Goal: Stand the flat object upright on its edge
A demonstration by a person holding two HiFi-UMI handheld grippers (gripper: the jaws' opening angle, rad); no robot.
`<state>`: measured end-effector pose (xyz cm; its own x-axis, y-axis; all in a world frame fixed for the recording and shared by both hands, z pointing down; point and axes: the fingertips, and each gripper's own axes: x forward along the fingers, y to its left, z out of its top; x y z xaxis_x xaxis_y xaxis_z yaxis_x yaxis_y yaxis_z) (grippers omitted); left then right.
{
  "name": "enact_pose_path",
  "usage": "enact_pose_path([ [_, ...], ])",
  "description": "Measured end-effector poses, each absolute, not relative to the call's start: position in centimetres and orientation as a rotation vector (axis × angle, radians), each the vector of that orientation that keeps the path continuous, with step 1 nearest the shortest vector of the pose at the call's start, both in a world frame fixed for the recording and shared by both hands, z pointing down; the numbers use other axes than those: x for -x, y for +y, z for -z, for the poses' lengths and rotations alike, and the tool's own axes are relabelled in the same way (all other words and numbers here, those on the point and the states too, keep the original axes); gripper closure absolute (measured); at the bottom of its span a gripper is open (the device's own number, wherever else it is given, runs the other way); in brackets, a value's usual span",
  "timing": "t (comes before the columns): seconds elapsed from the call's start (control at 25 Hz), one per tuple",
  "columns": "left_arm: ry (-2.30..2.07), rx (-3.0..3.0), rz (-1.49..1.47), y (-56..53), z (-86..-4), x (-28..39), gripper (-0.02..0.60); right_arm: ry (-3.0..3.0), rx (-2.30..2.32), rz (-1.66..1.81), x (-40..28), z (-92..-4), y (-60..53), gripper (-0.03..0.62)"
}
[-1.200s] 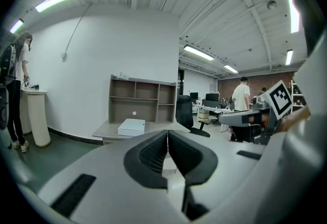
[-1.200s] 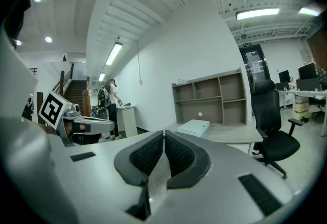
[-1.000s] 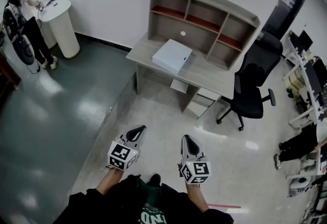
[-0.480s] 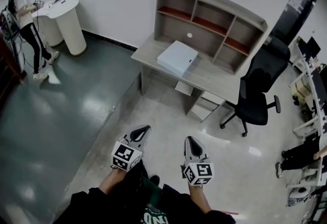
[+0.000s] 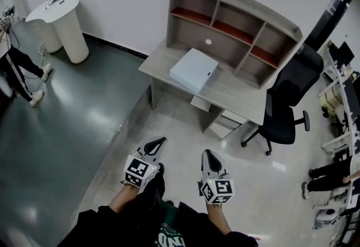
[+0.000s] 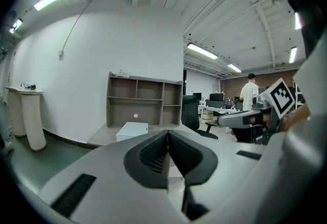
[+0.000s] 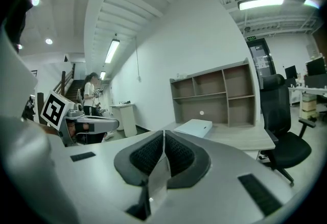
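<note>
A flat white box (image 5: 193, 70) lies on the grey desk (image 5: 242, 94), in front of its shelf unit. It also shows small and far off as the white box (image 6: 131, 129) in the left gripper view and the white box (image 7: 193, 127) in the right gripper view. My left gripper (image 5: 159, 143) and right gripper (image 5: 207, 154) hang side by side over the floor, well short of the desk. Both are shut with nothing between the jaws, as seen at the left gripper (image 6: 168, 139) and the right gripper (image 7: 163, 138).
A black office chair (image 5: 287, 105) stands at the desk's right end. A white round stand (image 5: 63, 24) is at the back left, with a person (image 5: 17, 68) walking near it. More desks and people sit at the far right (image 5: 337, 167). Pale and dark floor lies between me and the desk.
Both grippers and my view have moved forward toward the desk, which now looks a little nearer. The person at the left has stepped away from the white stand toward the left edge.
</note>
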<state>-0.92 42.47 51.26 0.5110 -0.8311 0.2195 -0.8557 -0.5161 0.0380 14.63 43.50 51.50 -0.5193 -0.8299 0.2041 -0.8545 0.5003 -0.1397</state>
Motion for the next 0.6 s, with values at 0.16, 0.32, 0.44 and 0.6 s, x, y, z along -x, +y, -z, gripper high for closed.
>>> enact_pose_path([
  [0.16, -1.431, -2.627, -0.251, 37.0, -51.0, 1.5, 0.568, -2.611, -1.501, -0.343, -13.6, -51.1, 38.1, 0.559],
  [0.32, -1.397, -2.643, -0.27, 31.7, -50.8, 2.6, 0.568, -2.598, -1.516, -0.345, -12.1, -50.7, 33.3, 0.559],
  [0.44, -1.378, -2.647, -0.279, 28.7, -50.8, 3.4, 0.568, -2.59, -1.524, -0.358, -11.2, -51.0, 30.4, 0.559],
  [0.6, -1.365, -2.64, -0.286, 25.2, -51.2, 4.5, 0.568, -2.584, -1.525, -0.367, -10.0, -51.1, 26.8, 0.559],
])
